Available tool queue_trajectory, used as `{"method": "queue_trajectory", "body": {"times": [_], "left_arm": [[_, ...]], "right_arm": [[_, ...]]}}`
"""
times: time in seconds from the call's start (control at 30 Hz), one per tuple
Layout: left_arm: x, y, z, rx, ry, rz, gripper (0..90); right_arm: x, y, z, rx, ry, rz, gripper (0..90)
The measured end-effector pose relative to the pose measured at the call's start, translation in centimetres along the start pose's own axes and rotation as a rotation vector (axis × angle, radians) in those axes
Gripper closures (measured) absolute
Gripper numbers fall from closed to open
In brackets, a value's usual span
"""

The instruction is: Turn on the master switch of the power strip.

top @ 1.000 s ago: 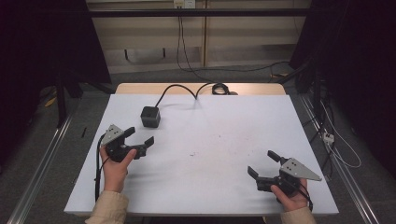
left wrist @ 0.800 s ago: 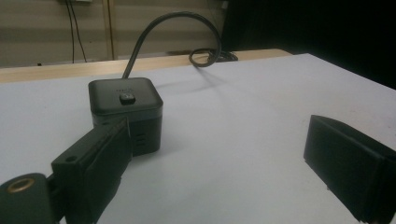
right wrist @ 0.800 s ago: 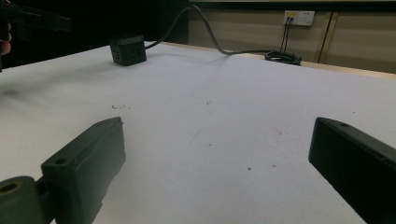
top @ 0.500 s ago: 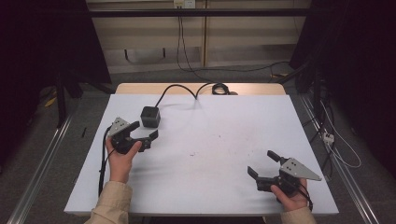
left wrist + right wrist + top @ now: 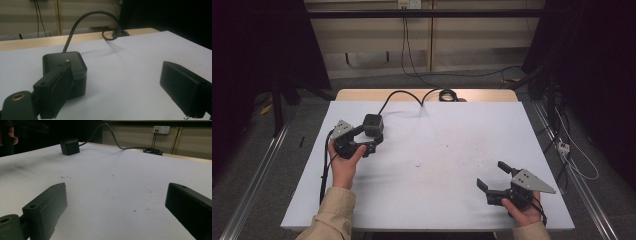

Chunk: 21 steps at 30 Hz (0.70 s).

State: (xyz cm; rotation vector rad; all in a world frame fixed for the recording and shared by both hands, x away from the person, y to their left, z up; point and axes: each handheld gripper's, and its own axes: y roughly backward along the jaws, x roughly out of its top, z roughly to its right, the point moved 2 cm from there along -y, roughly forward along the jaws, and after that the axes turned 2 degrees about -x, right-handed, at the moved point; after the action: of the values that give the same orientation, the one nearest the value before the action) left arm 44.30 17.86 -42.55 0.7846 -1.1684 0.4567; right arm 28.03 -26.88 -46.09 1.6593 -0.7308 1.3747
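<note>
A small black cube [image 5: 373,125] with a thick black cable [image 5: 402,95] stands at the back left of the white table [image 5: 437,145]. My left gripper [image 5: 370,141] is open right beside it. In the left gripper view the cube [image 5: 75,65] sits just beyond the left jaw, which partly covers it, and the gap of the left gripper [image 5: 116,72] is otherwise bare table. My right gripper [image 5: 492,174] is open near the front right edge, with nothing between its jaws. The right gripper view [image 5: 116,190] shows the cube [image 5: 70,146] far off.
The cable runs from the cube to a coil [image 5: 447,95] on the wooden strip at the table's back edge. Faint specks [image 5: 447,147] mark the middle of the white table. Dark curtains hang at both sides. Loose wires lie on the floor [image 5: 572,160] at the right.
My left gripper has moved forward and to the right, from the table's left side up to the black cube. The right gripper has stayed in place.
</note>
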Motion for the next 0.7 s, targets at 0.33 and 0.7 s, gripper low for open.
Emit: {"method": "queue_trajectory", "body": {"times": [0.33,0.7], "left_arm": [[0.6,-0.7,-0.4,0.01,-0.008,-0.024,11.0],[1.0,-1.4,-1.5,0.041,0.0,-0.037,11.2]], "right_arm": [[0.0,0.0,0.0,0.003,0.003,0.001,3.4],[0.0,0.0,-0.1,0.006,0.005,0.001,3.4]]}}
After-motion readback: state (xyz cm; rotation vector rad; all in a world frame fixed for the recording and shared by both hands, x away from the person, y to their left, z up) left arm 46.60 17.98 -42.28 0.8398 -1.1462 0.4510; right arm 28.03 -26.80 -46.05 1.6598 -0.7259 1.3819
